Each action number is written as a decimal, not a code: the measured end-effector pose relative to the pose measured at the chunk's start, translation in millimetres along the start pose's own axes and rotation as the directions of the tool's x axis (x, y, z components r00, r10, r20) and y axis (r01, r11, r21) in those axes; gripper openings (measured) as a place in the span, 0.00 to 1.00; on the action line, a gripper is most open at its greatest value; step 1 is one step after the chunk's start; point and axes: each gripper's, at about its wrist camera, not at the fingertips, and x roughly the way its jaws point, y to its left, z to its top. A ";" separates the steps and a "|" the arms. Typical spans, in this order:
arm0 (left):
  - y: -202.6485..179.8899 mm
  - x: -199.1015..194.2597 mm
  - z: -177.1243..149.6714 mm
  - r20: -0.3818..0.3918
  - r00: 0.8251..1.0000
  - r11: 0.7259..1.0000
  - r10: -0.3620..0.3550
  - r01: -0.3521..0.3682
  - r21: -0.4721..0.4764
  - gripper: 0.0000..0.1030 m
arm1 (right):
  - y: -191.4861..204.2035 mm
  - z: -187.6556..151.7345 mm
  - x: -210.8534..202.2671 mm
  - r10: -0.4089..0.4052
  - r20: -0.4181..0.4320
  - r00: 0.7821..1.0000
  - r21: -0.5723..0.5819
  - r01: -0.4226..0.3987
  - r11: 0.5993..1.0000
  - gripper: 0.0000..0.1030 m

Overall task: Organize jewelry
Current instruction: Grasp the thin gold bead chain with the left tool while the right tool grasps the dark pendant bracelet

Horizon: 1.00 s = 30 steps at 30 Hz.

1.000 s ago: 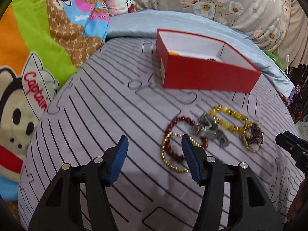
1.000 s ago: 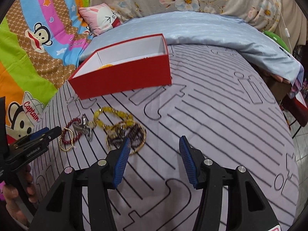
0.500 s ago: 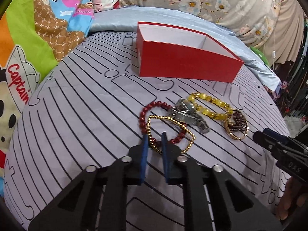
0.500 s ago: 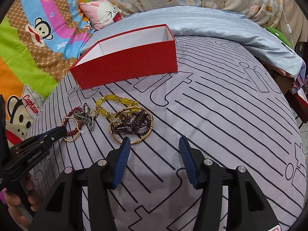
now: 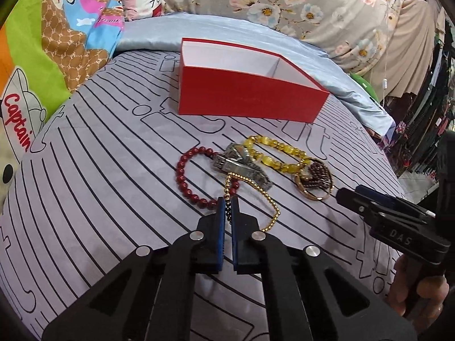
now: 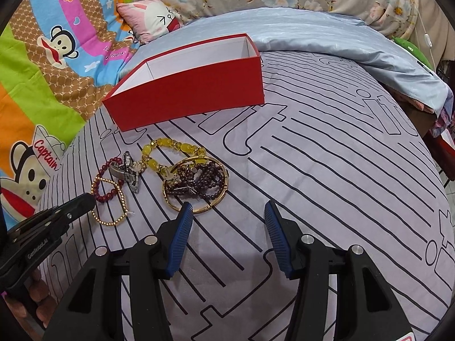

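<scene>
Gold bead chain point(image 5: 250, 196), on the bed beside the red bead bracelet point(image 5: 193, 182), now pinched in newly closed left gripper point(image 5: 227, 203), ready for red box point(image 5: 247, 99); right gripper point(image 6: 226, 213) half open, empty.

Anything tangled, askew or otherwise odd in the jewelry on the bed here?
Yes. The pieces lie in an overlapping heap: the metal watch band sits across the red bead bracelet and yellow bead bracelet, and dark beads bunch inside the gold bangle. Nothing looks broken.
</scene>
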 end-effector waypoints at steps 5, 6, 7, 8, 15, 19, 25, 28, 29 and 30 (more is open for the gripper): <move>-7.9 3.8 -4.4 -0.002 0.999 0.999 0.034 -0.034 0.030 0.03 | 2.2 5.6 2.7 0.009 0.008 1.000 -0.003 -0.009 1.000 0.49; -8.1 5.3 -5.4 -0.006 0.999 0.999 0.045 -0.045 0.030 0.03 | 3.1 7.3 3.1 0.016 0.011 1.000 -0.003 -0.016 1.000 0.47; -7.9 6.8 -6.2 -0.009 0.998 0.998 0.054 -0.054 0.030 0.03 | 4.8 9.8 3.3 0.020 0.012 1.000 -0.005 -0.020 1.000 0.45; -7.4 8.1 -6.4 -0.013 0.998 0.998 0.062 -0.061 0.030 0.03 | 6.2 11.0 3.7 0.025 0.013 1.000 -0.010 -0.025 1.000 0.41; -6.0 11.7 -6.0 -0.019 0.996 0.995 0.093 -0.092 0.029 0.03 | 19.6 17.5 18.9 0.046 -0.016 0.999 -0.034 -0.046 0.998 0.25; -5.9 13.5 -5.8 -0.025 0.994 0.994 0.106 -0.105 0.030 0.03 | 24.6 20.3 24.8 0.043 -0.022 0.999 -0.045 -0.044 0.998 0.25; -6.5 13.5 -5.6 -0.022 0.992 0.992 0.126 -0.125 0.029 0.03 | 24.1 17.8 24.0 0.044 -0.030 0.999 -0.053 -0.045 0.998 0.01; -6.2 12.1 -4.7 -0.022 0.991 0.992 0.129 -0.128 0.020 0.03 | 19.2 16.1 19.7 0.056 -0.024 0.998 -0.034 -0.057 0.998 0.01; -6.5 11.4 -4.6 -0.022 0.991 0.992 0.129 -0.129 0.018 0.03 | 17.6 15.7 17.6 0.060 -0.021 0.998 -0.029 -0.060 0.998 0.01; -6.7 10.5 -3.8 -0.020 0.991 0.991 0.133 -0.133 0.015 0.03 | 16.4 15.9 15.1 0.067 -0.017 0.998 -0.026 -0.067 0.997 0.01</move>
